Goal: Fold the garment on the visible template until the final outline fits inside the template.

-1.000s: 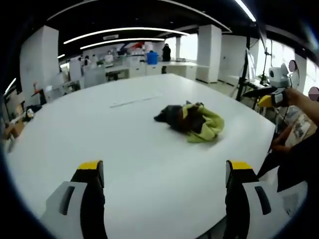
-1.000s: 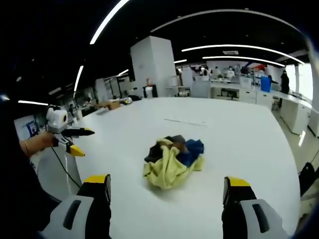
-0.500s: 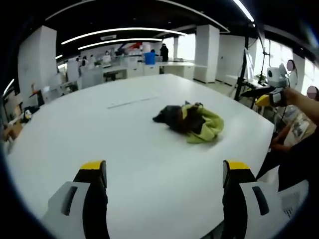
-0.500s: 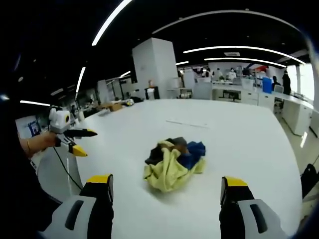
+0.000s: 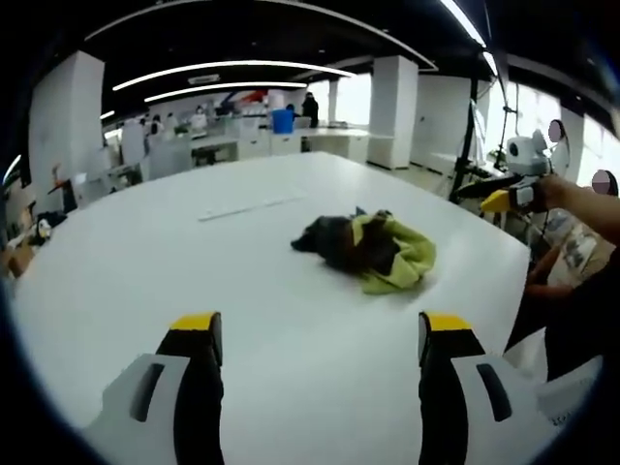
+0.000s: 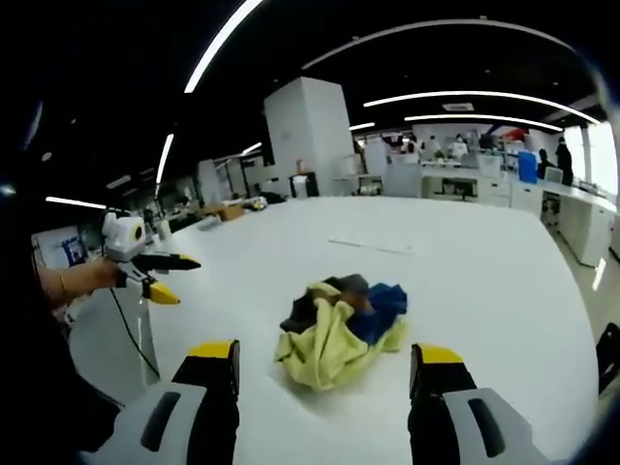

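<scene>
Left gripper view looks across a white tabletop (image 5: 145,262) at the garment (image 5: 373,250), a crumpled heap of yellow-green and dark cloth lying well ahead of the left tool (image 5: 315,334), whose yellow-tipped jaws stand wide apart and hold nothing. At the right edge of this view the right tool (image 5: 489,194) is held up in a hand beyond the tabletop's edge, clear of the cloth.

Right gripper view shows the garment (image 6: 341,327) bunched yellow, blue and dark, just ahead of the right tool (image 6: 325,358), jaws spread and empty. The left tool (image 6: 160,276) hangs at the left, jaws parted, well apart from the heap. A thin pale strip (image 6: 371,244) lies farther off on the tabletop (image 6: 484,281).
</scene>
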Action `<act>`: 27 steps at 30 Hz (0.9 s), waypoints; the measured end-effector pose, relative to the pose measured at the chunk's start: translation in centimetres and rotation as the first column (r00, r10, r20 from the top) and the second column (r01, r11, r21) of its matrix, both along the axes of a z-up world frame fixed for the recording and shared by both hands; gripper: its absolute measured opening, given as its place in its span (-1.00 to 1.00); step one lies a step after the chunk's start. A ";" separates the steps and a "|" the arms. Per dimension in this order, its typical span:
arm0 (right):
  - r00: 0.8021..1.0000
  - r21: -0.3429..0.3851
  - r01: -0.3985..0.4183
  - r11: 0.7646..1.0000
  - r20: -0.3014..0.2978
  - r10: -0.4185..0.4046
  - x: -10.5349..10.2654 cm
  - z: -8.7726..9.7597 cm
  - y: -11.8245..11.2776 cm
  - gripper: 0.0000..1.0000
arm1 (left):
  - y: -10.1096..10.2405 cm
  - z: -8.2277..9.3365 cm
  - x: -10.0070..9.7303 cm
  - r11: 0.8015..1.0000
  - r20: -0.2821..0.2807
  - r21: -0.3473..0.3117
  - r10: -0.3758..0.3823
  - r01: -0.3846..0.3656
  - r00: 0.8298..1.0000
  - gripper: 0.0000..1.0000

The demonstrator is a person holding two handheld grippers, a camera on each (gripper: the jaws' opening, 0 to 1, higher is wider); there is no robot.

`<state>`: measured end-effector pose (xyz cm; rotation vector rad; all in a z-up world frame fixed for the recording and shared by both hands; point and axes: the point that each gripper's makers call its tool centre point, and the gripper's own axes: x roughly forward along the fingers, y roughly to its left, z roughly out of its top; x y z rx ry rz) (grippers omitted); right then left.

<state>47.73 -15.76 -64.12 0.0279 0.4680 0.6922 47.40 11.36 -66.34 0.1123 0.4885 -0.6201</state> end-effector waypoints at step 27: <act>0.997 -0.048 -0.051 0.998 -0.054 0.049 5.5 -4.3 0.4 -0.27 | -6.8 -3.3 3.5 0.982 -0.032 -0.019 -0.189 0.189 0.981 0.04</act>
